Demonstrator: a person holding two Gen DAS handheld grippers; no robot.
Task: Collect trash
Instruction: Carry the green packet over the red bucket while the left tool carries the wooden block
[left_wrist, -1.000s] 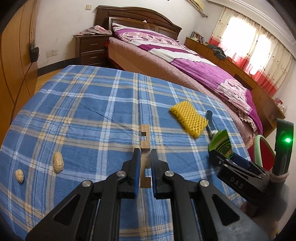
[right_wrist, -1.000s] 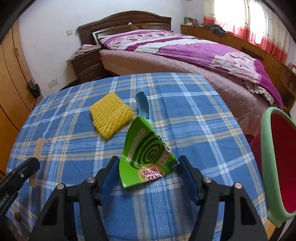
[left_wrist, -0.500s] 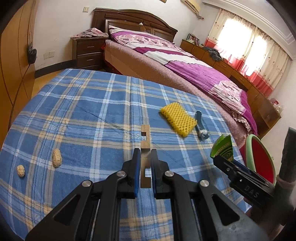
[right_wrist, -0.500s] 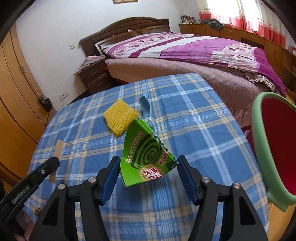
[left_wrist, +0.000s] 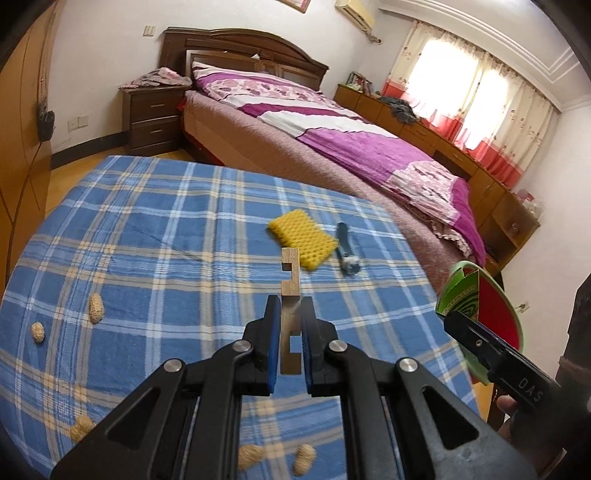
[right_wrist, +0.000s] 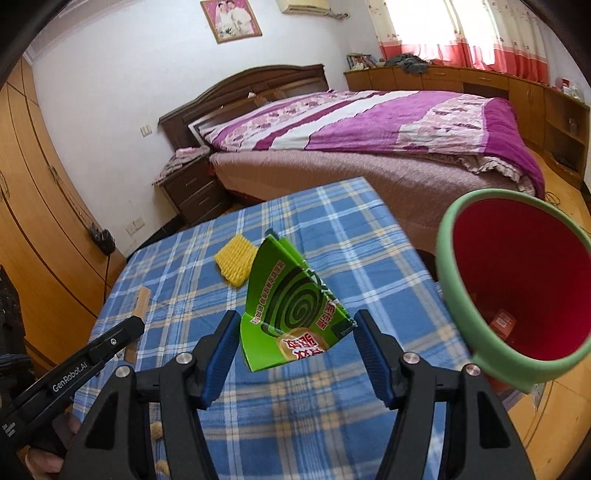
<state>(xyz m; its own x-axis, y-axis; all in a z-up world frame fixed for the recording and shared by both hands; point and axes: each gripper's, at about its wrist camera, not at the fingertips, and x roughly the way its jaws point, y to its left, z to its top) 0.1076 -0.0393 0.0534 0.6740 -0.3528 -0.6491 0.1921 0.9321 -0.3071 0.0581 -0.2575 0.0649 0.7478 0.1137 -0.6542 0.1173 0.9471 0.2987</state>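
My left gripper (left_wrist: 290, 304) is shut on a notched wooden strip (left_wrist: 290, 273) and holds it above the blue plaid table (left_wrist: 147, 236). My right gripper (right_wrist: 295, 325) is shut on a flattened green mosquito-coil box (right_wrist: 291, 306), held above the table's right side. A green bin with a red inside (right_wrist: 517, 280) stands just right of the table; it also shows in the left wrist view (left_wrist: 495, 314). A yellow foam net (left_wrist: 303, 238) and a blue-handled tool (left_wrist: 345, 247) lie on the table.
Several peanuts (left_wrist: 96, 308) lie at the table's left and near edges. A bed with a purple cover (left_wrist: 332, 147) stands behind the table. A wooden wardrobe (right_wrist: 33, 221) is on the left, a nightstand (left_wrist: 153, 118) by the bed.
Both grippers have risen and drawn back with their loads. The right gripper has swung toward the green bin, which now shows much more fully.
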